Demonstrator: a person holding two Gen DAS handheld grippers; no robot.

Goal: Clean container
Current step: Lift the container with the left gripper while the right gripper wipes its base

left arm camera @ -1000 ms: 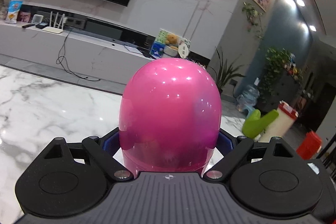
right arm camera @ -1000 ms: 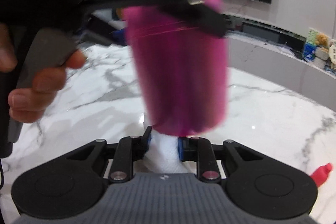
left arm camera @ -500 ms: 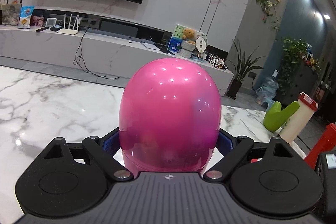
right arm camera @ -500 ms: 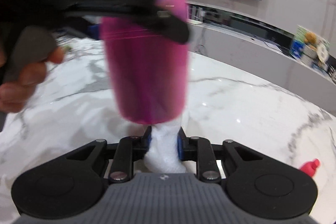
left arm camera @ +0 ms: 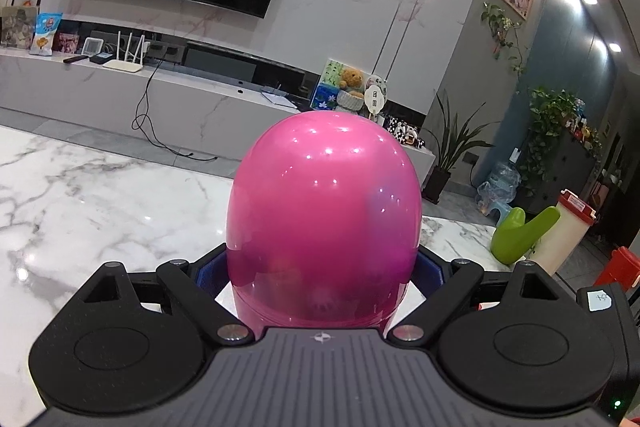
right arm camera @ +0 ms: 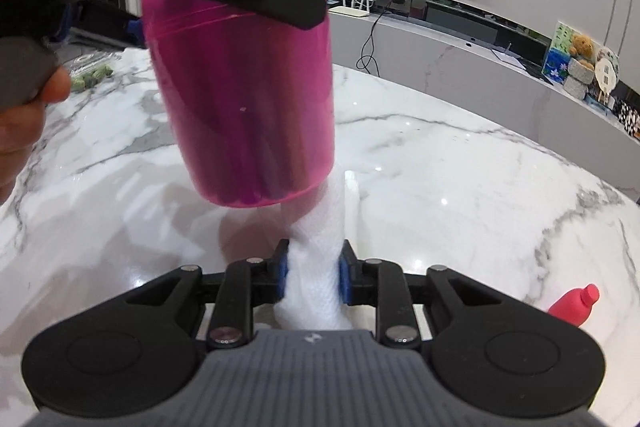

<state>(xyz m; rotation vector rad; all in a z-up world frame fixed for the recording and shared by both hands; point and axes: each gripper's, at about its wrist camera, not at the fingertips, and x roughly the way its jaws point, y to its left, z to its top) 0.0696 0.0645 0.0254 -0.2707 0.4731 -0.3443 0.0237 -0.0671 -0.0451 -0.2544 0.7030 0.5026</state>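
Pink container (right arm camera: 240,75) clamped in left gripper (left arm camera: 320,267), held off the marble counter (right arm camera: 460,167), open mouth tipped down.
Right gripper (right arm camera: 314,269) just below the mouth, jaws just been opening, white paper towel (right arm camera: 316,267) between the blue pads, still touching both. Towel top reaching the container rim. Red bottle (right arm camera: 574,305) lying at right, green bits far left by a hand (right arm camera: 24,131).

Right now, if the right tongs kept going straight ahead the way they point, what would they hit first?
Most likely the pink container, whose open mouth hangs just ahead of the right tongs. The white paper towel between them already reaches it. Depth is unclear, so they might pass under its rim to the marble table.
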